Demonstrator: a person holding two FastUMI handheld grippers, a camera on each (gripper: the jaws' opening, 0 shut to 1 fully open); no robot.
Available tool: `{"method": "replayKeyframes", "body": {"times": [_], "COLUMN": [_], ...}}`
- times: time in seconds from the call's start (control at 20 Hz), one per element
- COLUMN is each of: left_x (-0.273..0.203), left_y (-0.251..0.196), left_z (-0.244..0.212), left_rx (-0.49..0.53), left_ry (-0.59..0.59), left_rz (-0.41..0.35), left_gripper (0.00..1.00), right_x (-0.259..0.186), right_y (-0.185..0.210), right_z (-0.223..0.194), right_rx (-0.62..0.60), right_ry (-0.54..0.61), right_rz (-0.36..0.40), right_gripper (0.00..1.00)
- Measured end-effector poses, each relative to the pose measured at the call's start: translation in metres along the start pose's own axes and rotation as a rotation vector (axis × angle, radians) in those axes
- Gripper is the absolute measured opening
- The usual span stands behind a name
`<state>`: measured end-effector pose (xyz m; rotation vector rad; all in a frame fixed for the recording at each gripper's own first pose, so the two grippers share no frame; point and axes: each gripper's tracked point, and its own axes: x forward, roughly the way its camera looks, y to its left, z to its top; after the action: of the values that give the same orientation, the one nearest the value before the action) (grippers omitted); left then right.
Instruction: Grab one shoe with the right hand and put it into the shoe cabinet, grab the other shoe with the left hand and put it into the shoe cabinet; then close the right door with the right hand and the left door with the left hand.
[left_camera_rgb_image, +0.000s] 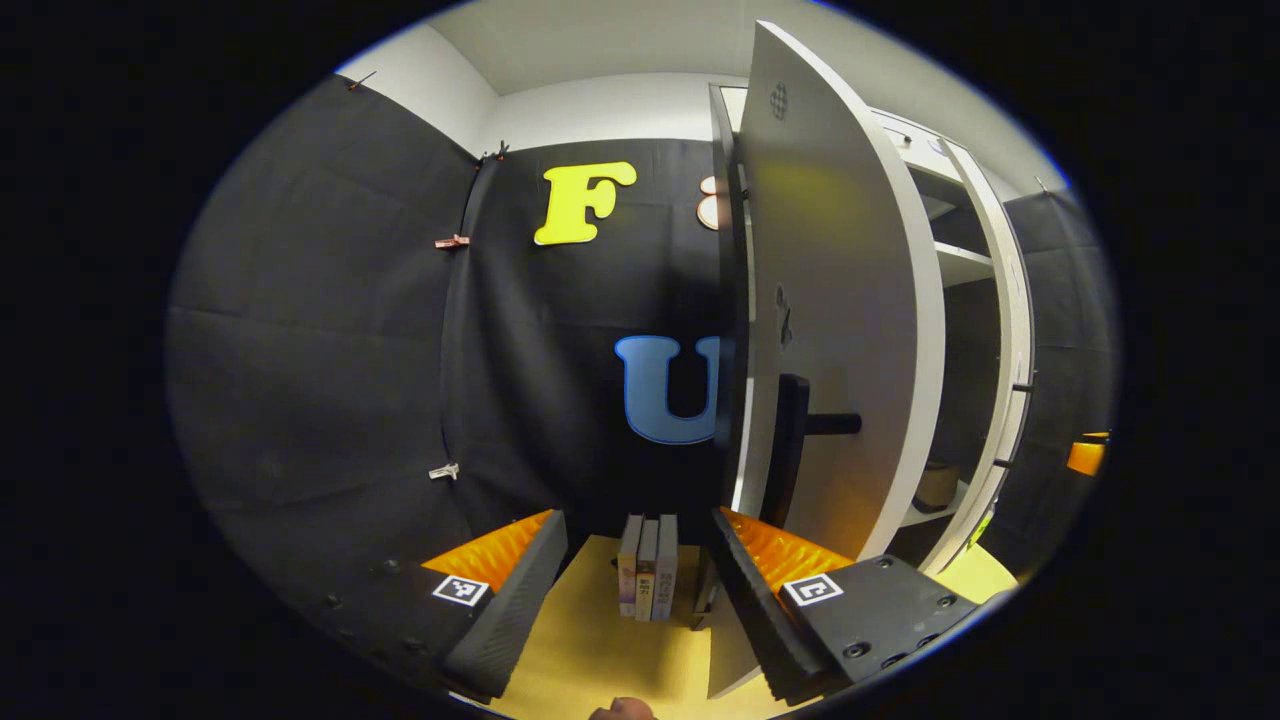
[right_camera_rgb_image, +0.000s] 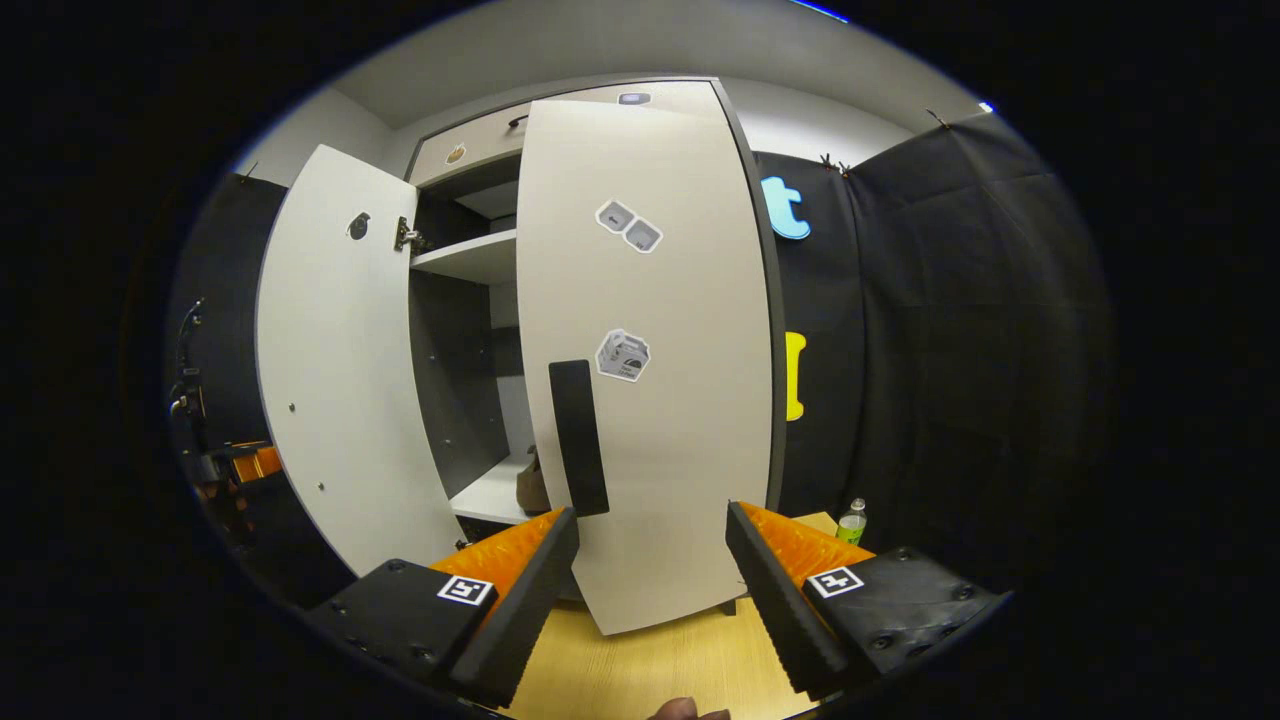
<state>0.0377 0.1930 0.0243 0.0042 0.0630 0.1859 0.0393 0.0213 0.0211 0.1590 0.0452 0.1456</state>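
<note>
Standing ajar, the tall white shoe cabinet (right_camera_rgb_image: 480, 260) has both doors still to shut. Its right door (right_camera_rgb_image: 650, 380), a pale panel with a black bar handle (right_camera_rgb_image: 578, 438), is swung mostly closed in front of the right gripper (right_camera_rgb_image: 650, 575), whose jaws hang released and empty just short of the panel. A brown shoe (right_camera_rgb_image: 530, 490) sits on the cabinet's lower shelf behind that handle; I can't tell whether the second shoe is beside it.

The cabinet's left door (left_camera_rgb_image: 850, 330) stands wide open, edge-on beside the left gripper (left_camera_rgb_image: 640, 590), also released and holding nothing, which points past the door at three upright books (left_camera_rgb_image: 648, 580) on the wooden tabletop (left_camera_rgb_image: 600, 650).

Risks as I judge them: a finger catching the handle and pulling the right door back open, the shoe's heel blocking the door, or the left gripper clipping its door's edge.
</note>
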Motion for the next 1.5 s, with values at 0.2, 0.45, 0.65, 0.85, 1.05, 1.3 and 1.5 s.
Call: {"method": "replayKeyframes", "body": {"times": [0.2,0.45,0.65,0.85,1.05,1.3,1.5], "left_x": [-0.007,-0.002,0.015,0.033,0.052,0.075,0.086], "left_y": [-0.045,-0.1,-0.136,-0.171,-0.179,-0.185,-0.187], "left_z": [-0.002,-0.003,0.0,-0.002,-0.004,-0.009,-0.013], "left_rx": [0.002,-0.019,-0.031,-0.041,-0.033,-0.05,-0.04], "left_ry": [0.01,0.009,0.005,0.01,0.009,0.023,0.031], "left_rz": [-0.087,-0.16,-0.207,-0.241,-0.205,-0.178,-0.177], "left_gripper": [0.92,0.89,0.93,0.95,0.94,0.95,0.95], "right_x": [0.001,0.005,0.008,0.012,0.024,0.036,0.042], "right_y": [0.006,0.005,0.005,0.005,0.004,0.01,0.013], "right_z": [0.002,0.008,0.005,0.004,0.004,0.006,0.005], "right_rx": [0.003,0.006,-0.007,0.007,-0.011,-0.014,-0.007], "right_ry": [0.005,0.002,0.015,0.016,0.032,0.03,0.031], "right_rz": [0.023,0.029,0.033,0.037,0.044,0.048,0.051], "right_gripper": [0.98,0.98,0.98,0.98,0.98,0.98,0.98]}}
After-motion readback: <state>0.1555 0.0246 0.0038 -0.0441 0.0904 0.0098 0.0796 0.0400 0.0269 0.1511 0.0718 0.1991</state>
